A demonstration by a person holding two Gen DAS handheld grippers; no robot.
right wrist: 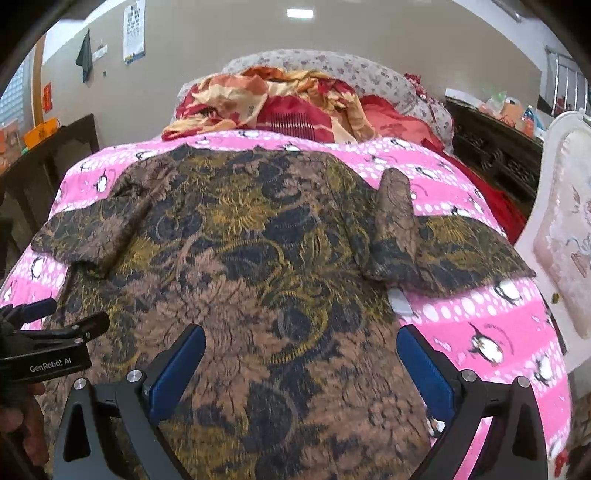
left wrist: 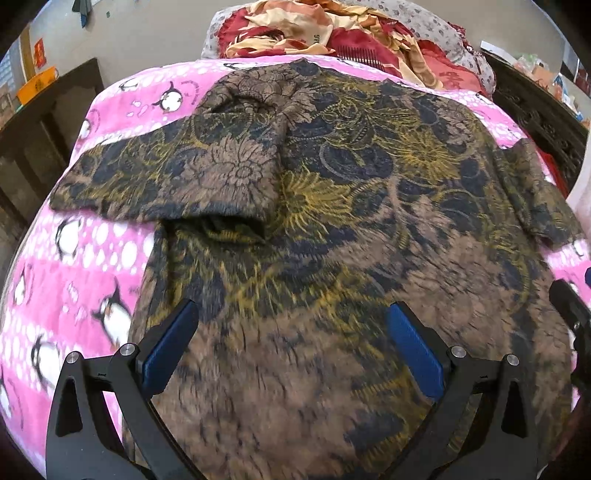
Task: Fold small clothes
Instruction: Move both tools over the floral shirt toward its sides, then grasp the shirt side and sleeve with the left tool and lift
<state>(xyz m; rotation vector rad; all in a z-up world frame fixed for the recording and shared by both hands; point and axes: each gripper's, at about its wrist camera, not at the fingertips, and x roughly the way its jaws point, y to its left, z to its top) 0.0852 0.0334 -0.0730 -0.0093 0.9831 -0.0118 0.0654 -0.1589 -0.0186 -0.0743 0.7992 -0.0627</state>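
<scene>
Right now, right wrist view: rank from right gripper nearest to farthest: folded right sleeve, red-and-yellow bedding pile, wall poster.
From the right gripper, jaws open:
1. Folded right sleeve, ahead, right on the shirt.
2. Red-and-yellow bedding pile, far end of the bed.
3. Wall poster, upper left, behind.

The shirt (left wrist: 332,258)'s near hem runs off the bottom edge, its lower fabric motion-blurred.

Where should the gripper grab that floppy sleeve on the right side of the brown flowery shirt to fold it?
Probably at the sleeve's outer cuff edge, coming in from the right over the pink blanket. That edge lies flat and free, away from the shirt's body, so the open right gripper could pinch it and carry it inward.
</scene>
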